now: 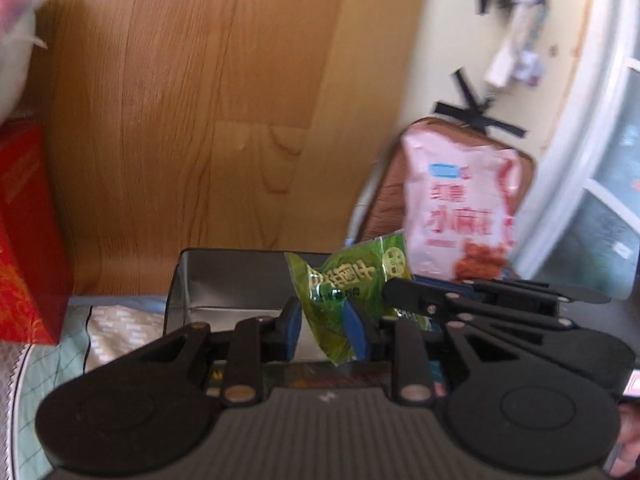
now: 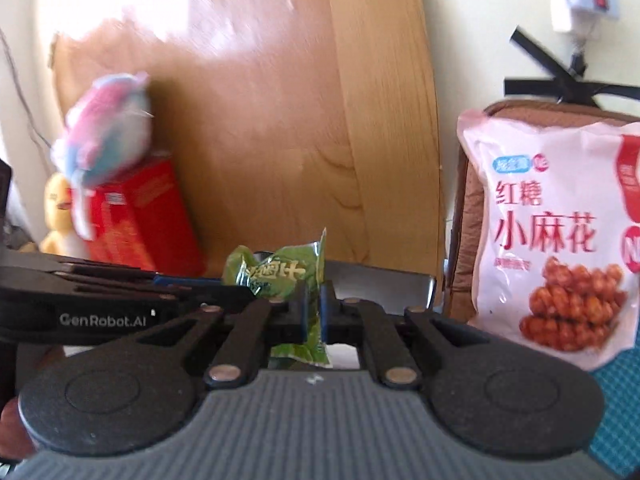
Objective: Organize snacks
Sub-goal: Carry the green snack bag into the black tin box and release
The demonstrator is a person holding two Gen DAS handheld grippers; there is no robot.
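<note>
Both grippers are clamped on green snack packets. Left gripper (image 1: 325, 330) pinches a crinkled green packet (image 1: 352, 280) between its blue pads (image 1: 294, 328), packet upright, held over the open metal tin (image 1: 224, 284). Right gripper (image 2: 314, 314) is closed narrow on a second green packet (image 2: 280, 276), foil seam sticking up past the fingers, also above the tin (image 2: 384, 284). The two tools crowd each other: the right one's black linkage cuts in from the right edge of the left wrist view, touching or just beside the left packet, and the left tool, marked GenRobot.AI, crosses the right wrist view from the left. The tin is rectangular, with a dull silver inside and dark outer walls. Behind it, a glossy wood-grain panel (image 1: 180, 120). Right of the tin, a big glossy pink snack bag (image 2: 548, 232) with red lettering leans on a brown padded cushion (image 2: 472, 208). Left of the tin, a red box (image 2: 140, 216) with a blurred pink-blue plush (image 2: 108, 124) on top and a yellow duck toy (image 2: 58, 208) beside it. Black tape strips (image 1: 476, 116) on the cream wall. Patterned teal cloth (image 1: 60, 360) is underneath.
</note>
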